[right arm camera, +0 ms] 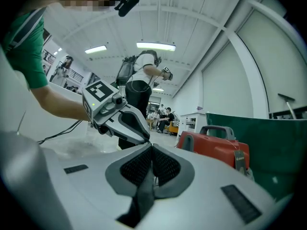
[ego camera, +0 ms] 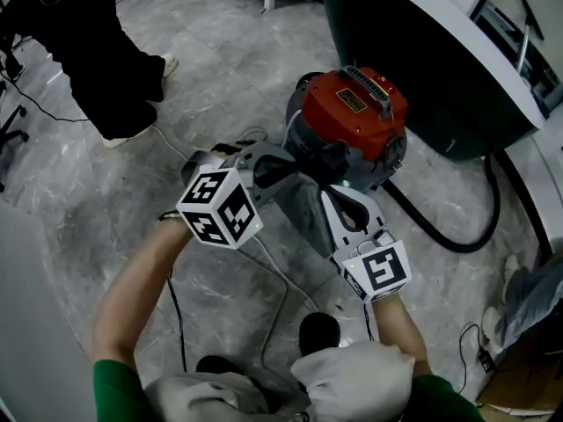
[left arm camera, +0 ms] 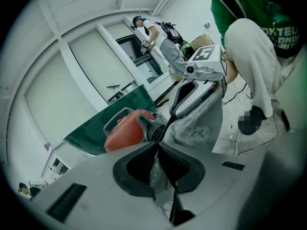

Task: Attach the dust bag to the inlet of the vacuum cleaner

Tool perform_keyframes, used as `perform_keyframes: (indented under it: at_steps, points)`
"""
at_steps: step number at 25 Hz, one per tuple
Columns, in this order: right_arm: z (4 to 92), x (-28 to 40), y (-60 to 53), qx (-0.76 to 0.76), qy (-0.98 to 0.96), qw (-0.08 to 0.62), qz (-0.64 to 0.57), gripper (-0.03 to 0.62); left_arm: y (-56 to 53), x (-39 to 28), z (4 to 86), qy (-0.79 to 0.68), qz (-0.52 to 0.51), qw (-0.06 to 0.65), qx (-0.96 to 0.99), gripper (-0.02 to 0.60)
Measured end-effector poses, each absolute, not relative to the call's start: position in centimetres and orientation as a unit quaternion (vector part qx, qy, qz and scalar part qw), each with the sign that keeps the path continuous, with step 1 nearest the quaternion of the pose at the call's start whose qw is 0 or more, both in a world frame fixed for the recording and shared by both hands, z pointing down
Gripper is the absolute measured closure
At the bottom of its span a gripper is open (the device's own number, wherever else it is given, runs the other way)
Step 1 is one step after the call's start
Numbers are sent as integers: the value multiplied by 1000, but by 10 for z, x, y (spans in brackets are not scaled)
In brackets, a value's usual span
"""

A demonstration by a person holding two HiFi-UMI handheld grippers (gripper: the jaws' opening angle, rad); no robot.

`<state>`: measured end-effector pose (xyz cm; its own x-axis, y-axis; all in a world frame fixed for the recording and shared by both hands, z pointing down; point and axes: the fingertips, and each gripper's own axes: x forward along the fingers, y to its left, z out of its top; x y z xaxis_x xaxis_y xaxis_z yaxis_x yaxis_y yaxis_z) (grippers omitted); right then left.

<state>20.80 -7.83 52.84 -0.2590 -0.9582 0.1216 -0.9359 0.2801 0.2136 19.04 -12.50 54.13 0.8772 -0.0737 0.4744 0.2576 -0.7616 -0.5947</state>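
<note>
The vacuum cleaner [ego camera: 352,117] stands on the floor, with a red top and a grey drum. Its black ribbed inlet [left arm camera: 153,131] faces me. The grey dust bag [ego camera: 303,207] hangs between both grippers just in front of the inlet. My left gripper [ego camera: 295,163] is shut on a thin fold of the bag [left arm camera: 156,174]. My right gripper [ego camera: 332,199] is shut on a dark edge strip of the bag [right arm camera: 143,190]. Each gripper shows in the other's view: the right gripper [left arm camera: 199,78] and the left gripper [right arm camera: 117,111]. Whether the bag touches the inlet I cannot tell.
A black hose [ego camera: 457,236] loops on the floor right of the vacuum. A dark green counter [ego camera: 413,51] stands close behind it. A person in dark trousers [ego camera: 114,51] stands at the upper left. Cables [ego camera: 273,280] trail across the marble floor by my feet.
</note>
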Motion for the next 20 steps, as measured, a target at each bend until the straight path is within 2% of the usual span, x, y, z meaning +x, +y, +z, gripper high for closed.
perform_keyframes:
  at_steps: [20]
  points:
    - [533, 226, -89, 609, -784, 115, -43, 574, -140, 217, 537, -41, -236, 356, -903, 548]
